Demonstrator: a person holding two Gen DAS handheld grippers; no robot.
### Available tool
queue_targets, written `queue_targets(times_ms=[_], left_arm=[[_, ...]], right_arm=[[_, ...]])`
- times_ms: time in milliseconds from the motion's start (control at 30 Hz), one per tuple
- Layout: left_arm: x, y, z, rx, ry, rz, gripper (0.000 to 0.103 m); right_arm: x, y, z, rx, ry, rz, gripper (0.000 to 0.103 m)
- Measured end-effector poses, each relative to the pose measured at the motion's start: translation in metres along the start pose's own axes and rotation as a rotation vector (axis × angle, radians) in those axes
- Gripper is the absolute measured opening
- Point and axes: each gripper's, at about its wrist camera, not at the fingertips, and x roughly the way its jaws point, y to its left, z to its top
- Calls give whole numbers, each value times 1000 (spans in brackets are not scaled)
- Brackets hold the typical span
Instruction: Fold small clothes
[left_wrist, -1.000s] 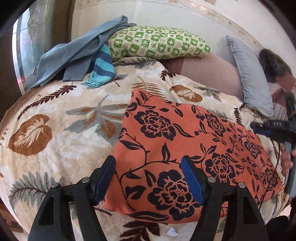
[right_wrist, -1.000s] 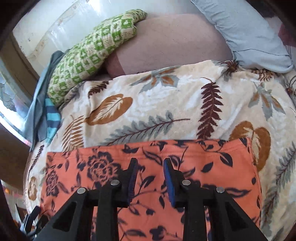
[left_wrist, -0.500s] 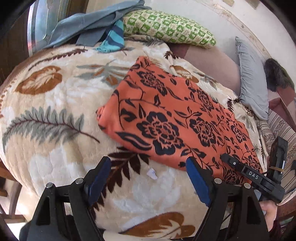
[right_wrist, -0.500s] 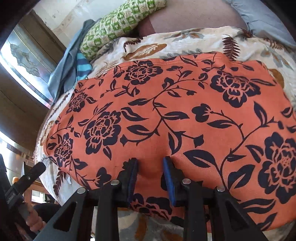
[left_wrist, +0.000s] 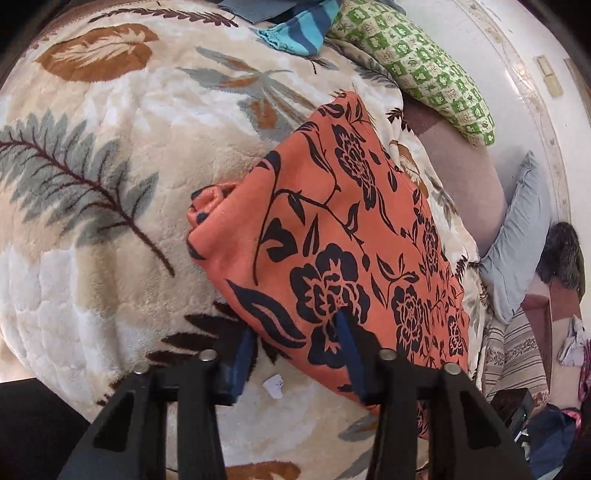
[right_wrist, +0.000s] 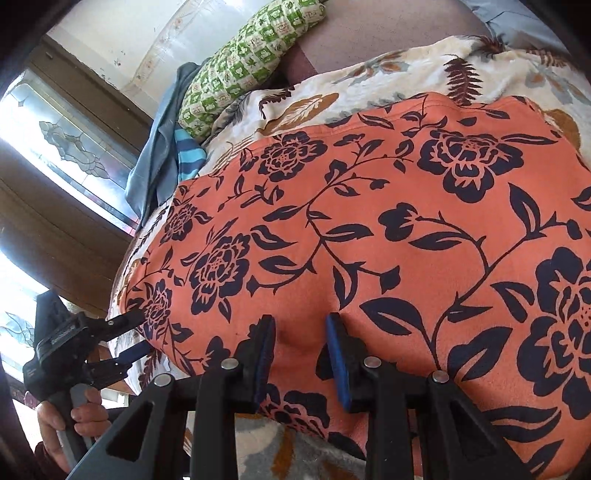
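Note:
An orange garment with black flowers (left_wrist: 332, 229) lies spread on the leaf-patterned blanket (left_wrist: 92, 184); it fills the right wrist view (right_wrist: 406, 240). My left gripper (left_wrist: 295, 354) is open at its near corner, one finger over the cloth edge and one beside it on the blanket. It also shows in the right wrist view (right_wrist: 133, 332), jaws straddling the cloth's left edge. My right gripper (right_wrist: 301, 350) has its jaws a little apart, pressed on the near edge of the garment with a small bulge of cloth between the pads.
A green checked pillow (left_wrist: 417, 62), a striped blue garment (left_wrist: 295, 33) and a grey-blue garment (right_wrist: 155, 166) lie at the bed's far side. A grey pillow (left_wrist: 517, 236) lies at the right. A small white scrap (left_wrist: 273, 384) lies on the blanket. A window (right_wrist: 55, 129) stands at the left.
My left gripper came down to the garment's near corner and its jaws narrowed over the edge. My right gripper moved closer onto the near edge; the cloth bulges between its pads.

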Motion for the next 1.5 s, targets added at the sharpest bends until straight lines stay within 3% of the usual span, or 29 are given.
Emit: queue_targets(times_ms=[67,200,233,267,300,400,433,467,567,700,800,900,1033,1133,1300,1500], left_arm=[[1,-6,-1,18,-21,12,24],[-3,-16,-1,77,-75,-16,21],[0,-16,-1,85,-78,-7,27],[4,-13,-1,78,-71,-5,45],[10,-10,-1,59,-56,-20,52],[10,-13,0,72,-89,-30,52],[10,-18,2,95,-95,-10,40],[11,-20,4,106,-102,13,21],[8,-21,9,100,-102,-2,17],[-6,-33,6,171,-147,-18,14],[-20,-53,5,251,-183,-16,12],[-36,-82,-4,382,-234,-4,11],[-55,-127,-24,555,-292,19,11],[-65,-163,-40,668,-314,10,11],[-65,-232,-80,861,-311,-21,11],[-4,-295,-166,1077,-176,-68,11]], right_arm=[[0,-2,1,12,8,14,31],[0,-3,3,14,20,24,31],[1,-3,4,12,22,26,31],[1,-2,4,11,23,27,31],[1,-2,5,12,23,29,31],[1,-3,5,16,23,36,31],[1,-4,5,17,23,37,31],[1,-4,5,18,23,38,31],[-8,1,6,6,-39,51,31],[-20,31,8,-116,-136,98,31],[26,36,1,-131,4,15,32],[28,40,1,-148,-20,3,30],[13,28,5,-86,-21,67,29],[-14,14,10,-59,-95,36,29],[-99,-54,29,111,-335,10,29],[-189,-161,19,439,-566,-13,32]])
